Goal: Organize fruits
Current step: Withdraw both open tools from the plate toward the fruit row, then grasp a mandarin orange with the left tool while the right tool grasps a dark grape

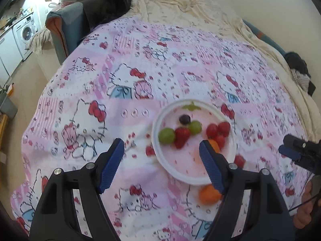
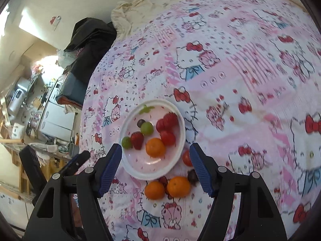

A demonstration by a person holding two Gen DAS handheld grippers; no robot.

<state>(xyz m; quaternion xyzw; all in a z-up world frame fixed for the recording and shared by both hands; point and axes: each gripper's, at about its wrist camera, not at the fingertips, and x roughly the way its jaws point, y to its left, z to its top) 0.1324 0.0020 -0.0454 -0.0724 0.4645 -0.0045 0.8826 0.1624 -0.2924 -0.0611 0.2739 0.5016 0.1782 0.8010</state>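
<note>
**Blue-padded grippers both empty above the fruit plate**

Blue ribbed pads on black frames: left gripper [image 1: 160, 150] jaws wide apart, nothing between them. Right gripper [image 2: 155, 156] same, spread wide, nothing gripped.

Nearest in right wrist view: two small round orange mandarins [image 2: 167, 187] side by side on the pink-and-white cartoon-cat bedsheet [image 2: 240, 80], just short of the plate. Dark purple grape [image 2: 192, 175] and red cherry tomato [image 2: 186, 157] sit beside the right pad, off the plate.

Round white plastic plate [image 2: 128, 166] with pink base holds a third mandarin [image 2: 155, 147], red strawberry [image 2: 137, 140], two green grapes [image 2: 146, 128], one dark grape [image 2: 141, 123], cluster of red fruit [image 2: 167, 126] at right.

Beyond: cream crumpled sheet [image 1: 190, 14], dark clothing heap [image 2: 90, 38], white washing machine [image 1: 25, 33] far left.
</note>
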